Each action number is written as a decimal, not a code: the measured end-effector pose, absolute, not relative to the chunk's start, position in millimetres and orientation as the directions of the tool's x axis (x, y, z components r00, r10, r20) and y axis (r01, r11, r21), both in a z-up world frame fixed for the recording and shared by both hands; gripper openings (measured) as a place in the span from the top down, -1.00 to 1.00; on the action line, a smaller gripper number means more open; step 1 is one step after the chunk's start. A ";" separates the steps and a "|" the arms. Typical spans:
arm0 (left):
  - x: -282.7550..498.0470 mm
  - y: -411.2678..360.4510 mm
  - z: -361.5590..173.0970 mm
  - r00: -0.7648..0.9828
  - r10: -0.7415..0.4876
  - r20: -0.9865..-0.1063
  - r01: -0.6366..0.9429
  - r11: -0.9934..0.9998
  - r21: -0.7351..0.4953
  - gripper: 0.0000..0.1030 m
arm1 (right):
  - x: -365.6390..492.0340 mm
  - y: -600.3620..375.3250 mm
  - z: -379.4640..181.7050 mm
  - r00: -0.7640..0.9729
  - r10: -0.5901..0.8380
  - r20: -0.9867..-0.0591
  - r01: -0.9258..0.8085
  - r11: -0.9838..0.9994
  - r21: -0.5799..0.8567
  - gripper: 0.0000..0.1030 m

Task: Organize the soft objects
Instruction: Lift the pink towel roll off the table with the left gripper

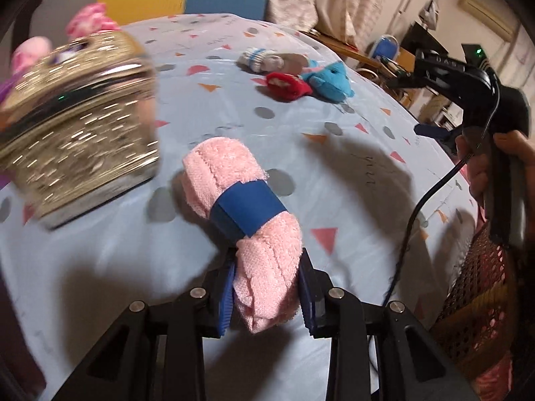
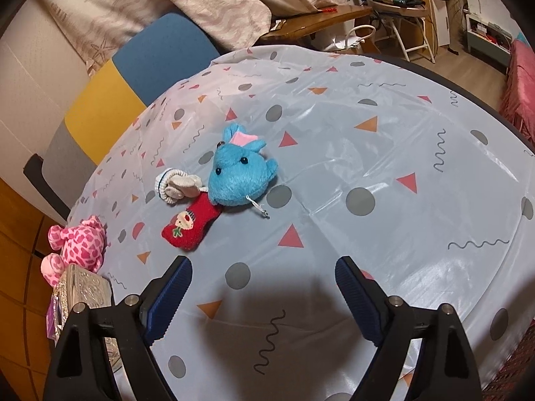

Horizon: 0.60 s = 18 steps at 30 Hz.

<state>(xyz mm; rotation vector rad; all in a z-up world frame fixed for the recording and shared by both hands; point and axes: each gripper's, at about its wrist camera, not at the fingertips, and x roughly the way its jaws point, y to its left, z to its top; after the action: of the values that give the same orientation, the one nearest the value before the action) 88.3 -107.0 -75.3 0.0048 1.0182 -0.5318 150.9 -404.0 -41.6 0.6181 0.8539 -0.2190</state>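
Note:
My left gripper (image 1: 267, 287) is shut on the near end of a pink rolled towel (image 1: 240, 200) bound with a blue band; the roll juts forward above the patterned tablecloth (image 1: 334, 173). Far across the table lie a blue plush animal (image 1: 331, 80), a red sock (image 1: 287, 85) and a rolled white sock (image 1: 264, 60). In the right wrist view, my right gripper (image 2: 264, 267) stands open over bare cloth, with nothing between its fingers. Beyond it are the blue plush (image 2: 237, 177), the red sock (image 2: 190, 224) and the rolled sock (image 2: 177, 187), all touching each other.
A gold patterned box (image 1: 77, 127) stands at the left, blurred, with a pink spotted plush (image 2: 80, 244) behind it. A woven basket (image 1: 474, 300) sits off the table's right edge. A hand (image 1: 511, 153) holds the other gripper's handle. A blue and yellow chair (image 2: 133, 77) stands behind the table.

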 end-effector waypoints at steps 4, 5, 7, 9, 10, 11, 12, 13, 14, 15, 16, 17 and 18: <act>77.3 -85.4 -75.1 0.452 -0.396 -0.800 0.384 0.895 -0.226 0.31 | 152.8 -401.4 -45.6 0.630 0.075 -0.773 0.414 0.809 0.416 -0.67; 76.8 -83.1 -76.5 0.458 -0.393 -0.797 0.377 0.898 -0.226 0.30 | 153.6 -400.3 -46.3 0.626 0.077 -0.776 0.414 0.811 0.414 -0.67; 76.6 -80.4 -78.8 0.465 -0.394 -0.793 0.369 0.900 -0.232 0.23 | 154.8 -397.8 -47.0 0.618 0.070 -0.783 0.412 0.819 0.399 -0.67; 76.1 -81.6 -79.9 0.473 -0.389 -0.791 0.373 0.901 -0.221 0.21 | 155.9 -395.2 -48.0 0.611 0.073 -0.788 0.405 0.826 0.391 -0.67; 76.2 -83.6 -80.7 0.478 -0.382 -0.791 0.378 0.902 -0.207 0.20 | 156.8 -393.5 -48.6 0.608 0.077 -0.790 0.400 0.830 0.389 -0.67; 76.0 -84.9 -81.0 0.483 -0.379 -0.789 0.380 0.903 -0.201 0.20 | 157.8 -392.0 -49.1 0.605 0.079 -0.792 0.395 0.834 0.385 -0.67; 76.2 -85.9 -81.3 0.486 -0.376 -0.788 0.380 0.904 -0.197 0.19 | 158.6 -390.3 -49.5 0.602 0.079 -0.795 0.391 0.839 0.379 -0.67; 76.7 -86.5 -81.8 0.488 -0.377 -0.787 0.381 0.903 -0.196 0.18 | 159.9 -387.4 -49.7 0.599 0.081 -0.797 0.381 0.847 0.372 -0.67; 77.1 -87.1 -82.5 0.490 -0.379 -0.785 0.384 0.902 -0.195 0.18 | 160.3 -385.0 -49.8 0.598 0.086 -0.797 0.371 0.852 0.369 -0.67; 77.2 -86.8 -83.2 0.493 -0.384 -0.781 0.388 0.900 -0.198 0.18 | 161.9 -382.0 -50.2 0.594 0.095 -0.799 0.357 0.859 0.367 -0.67; 77.5 -85.8 -84.0 0.495 -0.392 -0.775 0.388 0.898 -0.207 0.18 | 163.5 -377.7 -50.8 0.588 0.104 -0.803 0.339 0.869 0.360 -0.67; 77.2 -84.8 -84.1 0.496 -0.399 -0.771 0.389 0.896 -0.213 0.18 | 165.8 -372.3 -51.7 0.578 0.106 -0.809 0.321 0.882 0.345 -0.67; 77.2 -83.8 -84.6 0.498 -0.405 -0.767 0.392 0.894 -0.218 0.18 | 167.7 -367.0 -52.3 0.569 0.105 -0.816 0.304 0.895 0.327 -0.64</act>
<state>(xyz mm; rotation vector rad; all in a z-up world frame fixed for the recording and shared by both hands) 77.2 -83.8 -84.6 -0.0154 0.9327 -0.4821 167.7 -367.0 -52.3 0.4663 0.9678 -0.1223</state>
